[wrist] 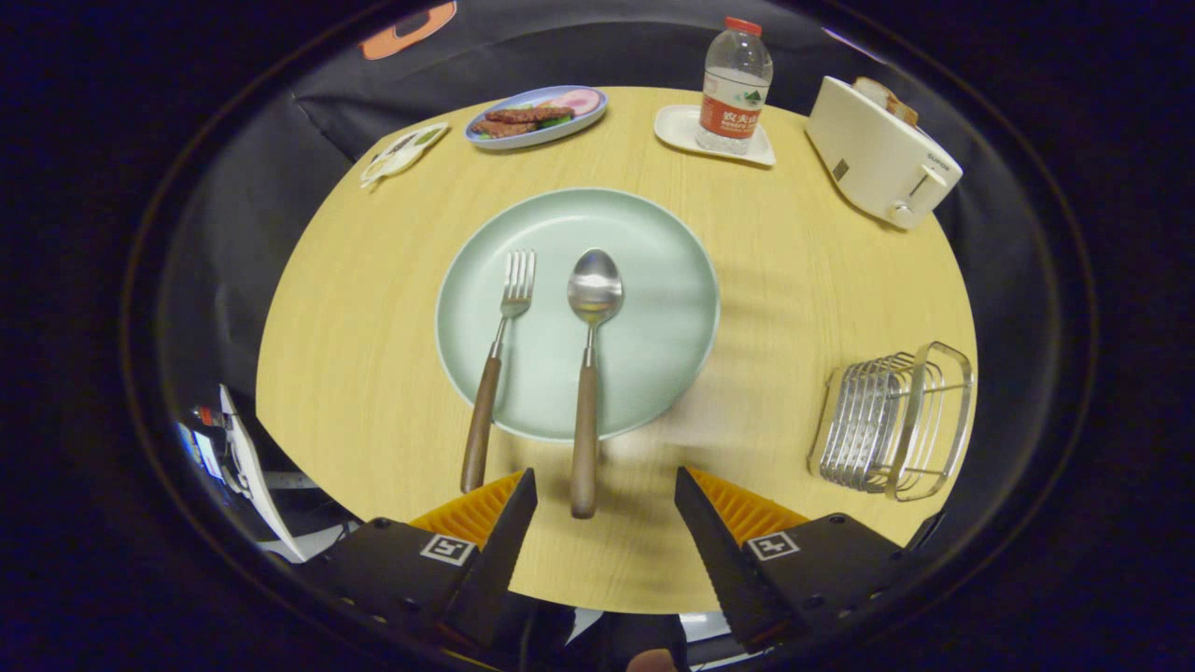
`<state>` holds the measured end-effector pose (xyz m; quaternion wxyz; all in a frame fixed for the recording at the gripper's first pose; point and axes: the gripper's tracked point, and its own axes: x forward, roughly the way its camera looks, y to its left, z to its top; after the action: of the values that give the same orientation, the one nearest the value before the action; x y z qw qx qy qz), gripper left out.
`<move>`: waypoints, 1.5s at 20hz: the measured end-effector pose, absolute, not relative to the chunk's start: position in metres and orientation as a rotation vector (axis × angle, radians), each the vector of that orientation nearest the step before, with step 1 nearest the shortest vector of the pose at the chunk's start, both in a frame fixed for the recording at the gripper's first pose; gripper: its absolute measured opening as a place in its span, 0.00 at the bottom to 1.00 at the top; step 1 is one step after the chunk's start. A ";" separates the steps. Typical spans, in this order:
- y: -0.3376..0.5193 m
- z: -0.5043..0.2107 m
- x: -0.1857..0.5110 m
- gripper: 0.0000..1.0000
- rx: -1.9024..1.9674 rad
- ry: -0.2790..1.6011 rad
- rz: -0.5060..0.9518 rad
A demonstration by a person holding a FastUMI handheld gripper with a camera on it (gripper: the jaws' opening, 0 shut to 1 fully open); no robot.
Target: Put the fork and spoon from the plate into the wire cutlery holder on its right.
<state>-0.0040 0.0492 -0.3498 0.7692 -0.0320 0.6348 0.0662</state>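
While empty, fingers (523, 499) wide apart.

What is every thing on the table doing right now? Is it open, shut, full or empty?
gripper: open, holding nothing, spoon handle end between its fingers
fork: lying on the green plate, untouched
spoon: lying on the plate, bowl up
green plate: holds both utensils
wire cutlery holder: empty
water bottle: upright, cap on
toaster: bread in its slot

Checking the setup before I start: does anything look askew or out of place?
Nothing stands out. Fork and spoon lie side by side on the plate, handles overhanging toward the open gripper.
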 end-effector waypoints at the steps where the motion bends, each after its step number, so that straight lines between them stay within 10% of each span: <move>1: 0.051 -0.355 -0.002 0.87 -0.068 1.388 0.146; 4: 0.057 -0.369 -0.002 0.69 -0.052 1.430 0.158; 8: 0.060 -0.378 -0.004 0.16 -0.029 1.461 0.145; 11: 0.057 -0.372 -0.003 0.02 -0.038 1.457 0.154; 30: -0.080 -0.189 -0.020 0.01 0.138 1.250 0.108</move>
<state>-0.0203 -0.0799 -0.1889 0.8074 0.0646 0.5844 0.0503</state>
